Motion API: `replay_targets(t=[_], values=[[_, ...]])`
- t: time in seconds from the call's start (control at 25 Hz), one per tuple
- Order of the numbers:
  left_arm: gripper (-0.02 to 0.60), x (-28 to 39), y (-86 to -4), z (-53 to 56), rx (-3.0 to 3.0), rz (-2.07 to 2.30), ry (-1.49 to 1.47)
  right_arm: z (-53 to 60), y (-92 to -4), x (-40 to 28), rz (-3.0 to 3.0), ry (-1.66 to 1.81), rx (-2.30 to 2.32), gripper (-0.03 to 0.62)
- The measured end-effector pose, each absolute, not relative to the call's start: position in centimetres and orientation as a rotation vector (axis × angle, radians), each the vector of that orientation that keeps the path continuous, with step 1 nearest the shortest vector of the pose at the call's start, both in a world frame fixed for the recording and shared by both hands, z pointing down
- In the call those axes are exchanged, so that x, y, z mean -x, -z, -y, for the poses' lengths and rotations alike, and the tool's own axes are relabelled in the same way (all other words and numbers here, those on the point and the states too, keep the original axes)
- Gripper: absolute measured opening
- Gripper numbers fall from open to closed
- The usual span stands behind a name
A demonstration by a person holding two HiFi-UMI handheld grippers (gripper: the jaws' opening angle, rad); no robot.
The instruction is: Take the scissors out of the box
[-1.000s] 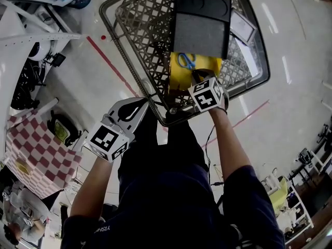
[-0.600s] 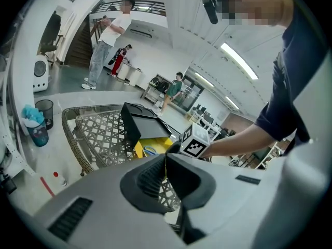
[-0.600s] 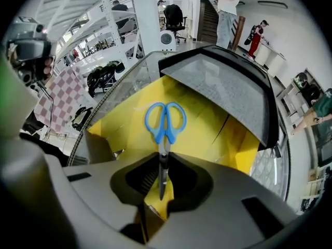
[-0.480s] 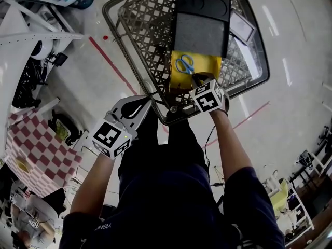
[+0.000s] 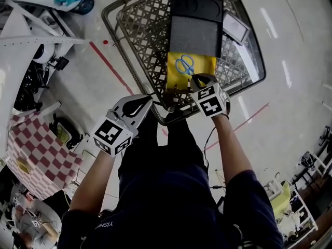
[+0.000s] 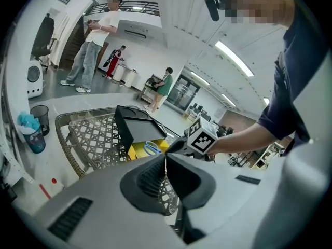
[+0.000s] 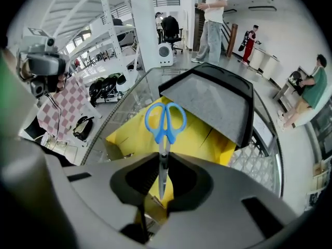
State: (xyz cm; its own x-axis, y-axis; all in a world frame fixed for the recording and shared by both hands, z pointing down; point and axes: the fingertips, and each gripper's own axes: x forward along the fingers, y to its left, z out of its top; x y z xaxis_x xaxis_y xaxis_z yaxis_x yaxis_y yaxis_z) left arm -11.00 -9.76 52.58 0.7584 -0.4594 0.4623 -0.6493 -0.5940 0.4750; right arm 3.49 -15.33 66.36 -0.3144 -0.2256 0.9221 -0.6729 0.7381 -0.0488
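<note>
Over a mesh cart [image 5: 145, 40], right tongs [image 7: 163, 162] (just closed) clamp scissors [image 7: 165, 131] by blades; left tongs [image 6: 165, 160] closed.

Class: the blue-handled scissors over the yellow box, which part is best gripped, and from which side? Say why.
Grip the scissors by the shut blades, from above at the tip end. These form one thin flat strip; the right tongs, whose jaws have just been closing, pinch it there. The wide loops point away, over the box.

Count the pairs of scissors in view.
1: blue-handled scissors, over the yellow box, in the right gripper, whose jaws have just closed on the blades. Others may be hidden inside.
</note>
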Motion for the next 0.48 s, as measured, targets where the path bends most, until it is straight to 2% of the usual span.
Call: replay_targets(t=[0.48], values=[[0.026, 9.2, -48.9, 10.9, -2.396, 0.828, -0.376, 16.0, -59.4, -4.1, 1.992, -0.511, -0.799, 0.072]])
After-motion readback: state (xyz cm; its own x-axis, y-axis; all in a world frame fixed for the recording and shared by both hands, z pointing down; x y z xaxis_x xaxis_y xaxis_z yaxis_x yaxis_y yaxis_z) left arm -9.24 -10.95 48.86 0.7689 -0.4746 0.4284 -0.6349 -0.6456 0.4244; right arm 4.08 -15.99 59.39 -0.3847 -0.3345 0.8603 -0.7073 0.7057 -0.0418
